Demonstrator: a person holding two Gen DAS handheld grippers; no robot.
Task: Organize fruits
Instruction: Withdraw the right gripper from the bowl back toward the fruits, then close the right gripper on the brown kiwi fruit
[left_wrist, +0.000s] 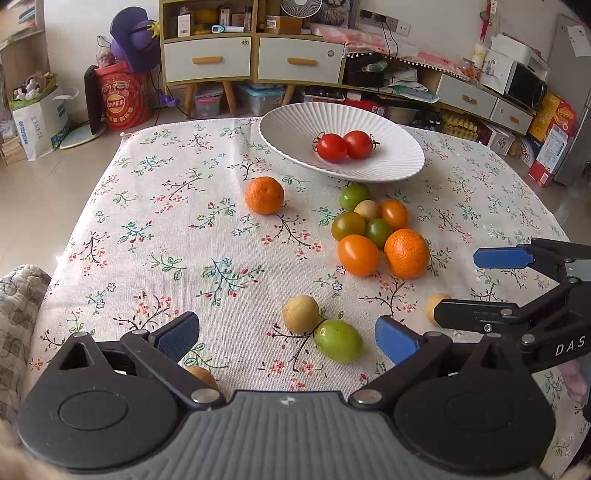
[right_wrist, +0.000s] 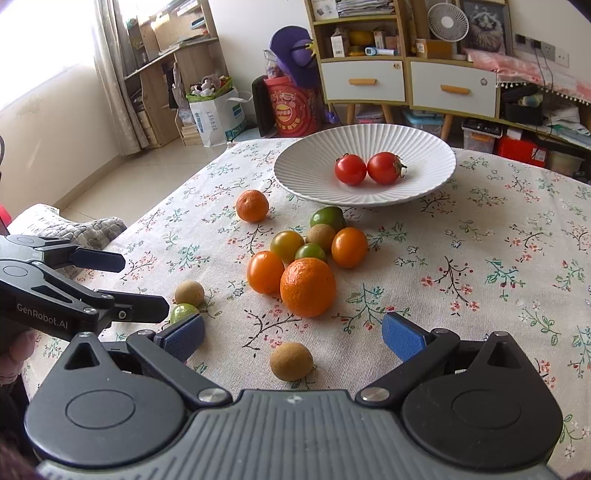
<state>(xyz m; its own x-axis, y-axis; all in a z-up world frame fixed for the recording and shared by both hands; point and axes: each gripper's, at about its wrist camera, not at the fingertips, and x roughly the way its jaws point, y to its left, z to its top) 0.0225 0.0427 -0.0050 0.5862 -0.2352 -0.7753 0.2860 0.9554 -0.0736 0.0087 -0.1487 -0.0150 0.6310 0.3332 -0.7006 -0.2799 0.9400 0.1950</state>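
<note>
Loose fruit cluster (left_wrist: 376, 229) lies mid-tablecloth (left_wrist: 166, 229), just before the white plate (left_wrist: 288, 129) holding two red tomatoes (left_wrist: 345, 146). A lone mandarin (left_wrist: 265, 195) sits apart. Left gripper (left_wrist: 286, 336) hovers low, jaws wide, empty. Right gripper (right_wrist: 293, 334) likewise wide, empty, a brown fruit (right_wrist: 291, 360) between its fingers. Cluttered shelving (right_wrist: 406, 55) behind.

Both wrist views look low across the table toward the plate (left_wrist: 295, 122), side by side, sharing the fruit cluster.
</note>
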